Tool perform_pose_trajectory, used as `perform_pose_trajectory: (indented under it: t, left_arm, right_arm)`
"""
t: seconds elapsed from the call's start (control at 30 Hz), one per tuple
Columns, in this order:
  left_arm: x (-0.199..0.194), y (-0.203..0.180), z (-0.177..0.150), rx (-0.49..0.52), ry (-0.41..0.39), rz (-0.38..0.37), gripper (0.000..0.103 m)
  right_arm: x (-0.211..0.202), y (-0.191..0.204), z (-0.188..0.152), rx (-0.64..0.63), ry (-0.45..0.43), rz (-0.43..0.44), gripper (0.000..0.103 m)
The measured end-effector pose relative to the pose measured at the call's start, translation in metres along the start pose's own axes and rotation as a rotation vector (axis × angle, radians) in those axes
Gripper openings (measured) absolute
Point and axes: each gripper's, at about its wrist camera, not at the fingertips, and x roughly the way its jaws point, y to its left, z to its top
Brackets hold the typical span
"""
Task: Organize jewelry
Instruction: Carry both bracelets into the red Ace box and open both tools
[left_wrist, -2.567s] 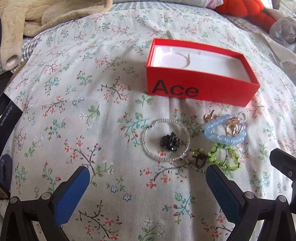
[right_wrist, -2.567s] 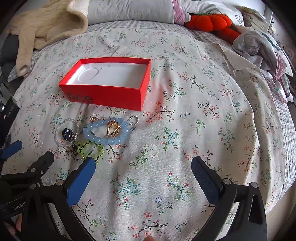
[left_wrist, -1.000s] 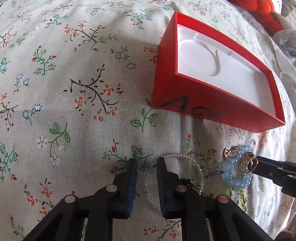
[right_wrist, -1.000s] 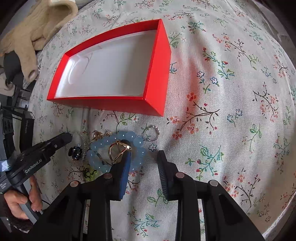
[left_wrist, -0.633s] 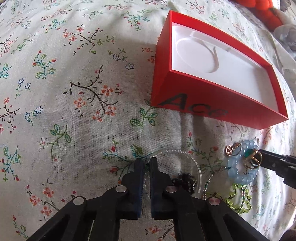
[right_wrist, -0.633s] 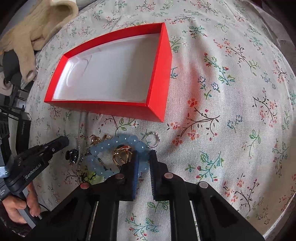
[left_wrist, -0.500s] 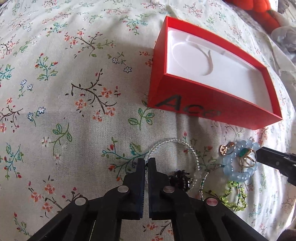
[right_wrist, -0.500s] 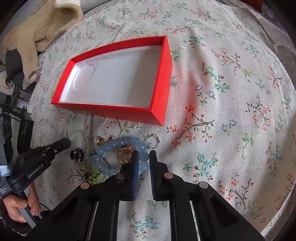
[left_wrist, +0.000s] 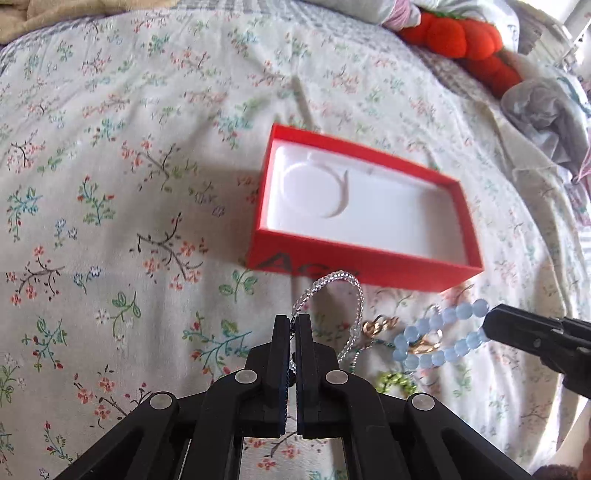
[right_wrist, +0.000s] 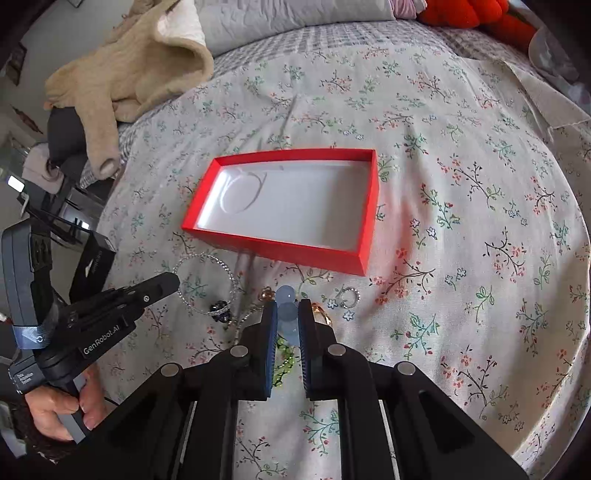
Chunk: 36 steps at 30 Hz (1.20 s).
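- Left gripper (left_wrist: 291, 325): jaws closed on clear bead bracelet (left_wrist: 345, 295); loop hangs off the tips, tilted, above the floral bedsheet (left_wrist: 110, 206).
- Right gripper (right_wrist: 283, 314): jaws clamped on pale-blue bead bracelet (right_wrist: 286, 297); in left wrist view its beads (left_wrist: 436, 339) trail left from the right tips (left_wrist: 493, 325).
- Loose items under/near both tips: gold ring (right_wrist: 320, 309) touching right jaw's outer side, silver ring (right_wrist: 349, 296) just right of it, black charm (right_wrist: 221, 308), green bead strand (right_wrist: 284, 360) partly hidden by jaws.
- Red box (right_wrist: 364, 236): open, white insert w/ round recess at left end, nothing in it; sits just beyond the jewelry pile.
- Judged step: carry both bracelets over the near wall into the box.
- Technique: lift till dangling loops clear the near wall; move fwd slowly so the beads don't swing or snag the gold ring.
- Keep grippers apart; aim clear bracelet at round recess, blue one at right end.
- Release only once loops rest on the insert.
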Motion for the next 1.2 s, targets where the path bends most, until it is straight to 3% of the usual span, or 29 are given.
perform_pose_trajectory:
  t: [0.33, 0.7, 0.97, 1.2]
  left_arm:
    - [-0.019, -0.006, 0.022, -0.079, -0.093, -0.054, 0.000]
    - [0.015, -0.007, 0.051, -0.107, -0.153, -0.034, 0.000]
    - [0.038, -0.001, 0.050, -0.089, -0.090, 0.063, 0.000]
    - [0.042, 0.003, 0.046, -0.107, -0.029, 0.085, 0.000]
  right_arm:
    - [-0.030, 0.019, 0.019, 0.006, -0.114, 0.053, 0.012]
    - [-0.017, 0.022, 0.053, 0.039, -0.210, 0.099, 0.012]
    - [0.025, -0.018, 0.056, 0.141, -0.102, -0.011, 0.012]
    - [0.041, -0.036, 0.048, 0.171, -0.030, -0.078, 0.012]
